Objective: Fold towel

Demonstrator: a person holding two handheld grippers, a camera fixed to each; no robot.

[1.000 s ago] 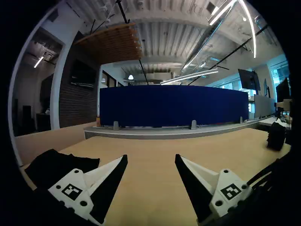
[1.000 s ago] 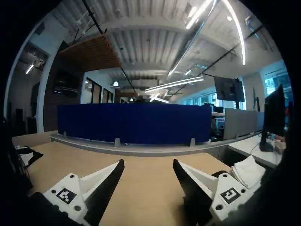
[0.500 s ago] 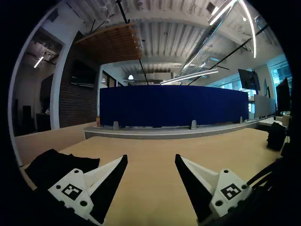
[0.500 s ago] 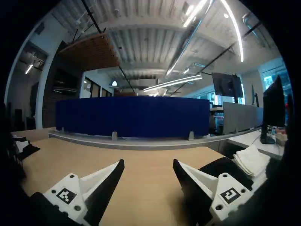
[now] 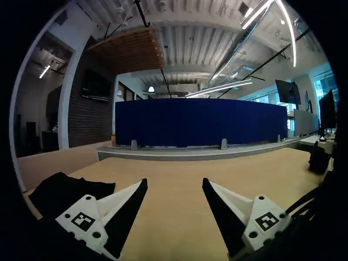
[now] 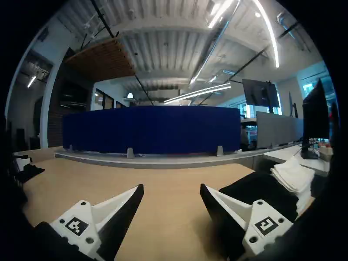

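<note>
As right claw (image 6: 171, 187) gapes, towel (image 6: 261, 191) stretches rightward

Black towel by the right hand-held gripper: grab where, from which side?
Take the black cloth towel by its near left edge, closest to the open right hand-held gripper. It lies low on the light wooden table, so probably come from its left, low, sliding one finger under the edge. The stack of white folded towels crowds its far right side.

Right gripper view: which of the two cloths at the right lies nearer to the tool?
The black cloth: it lies just beyond the right finger of the tool, while the white folded stack lies farther off, past it.
</note>
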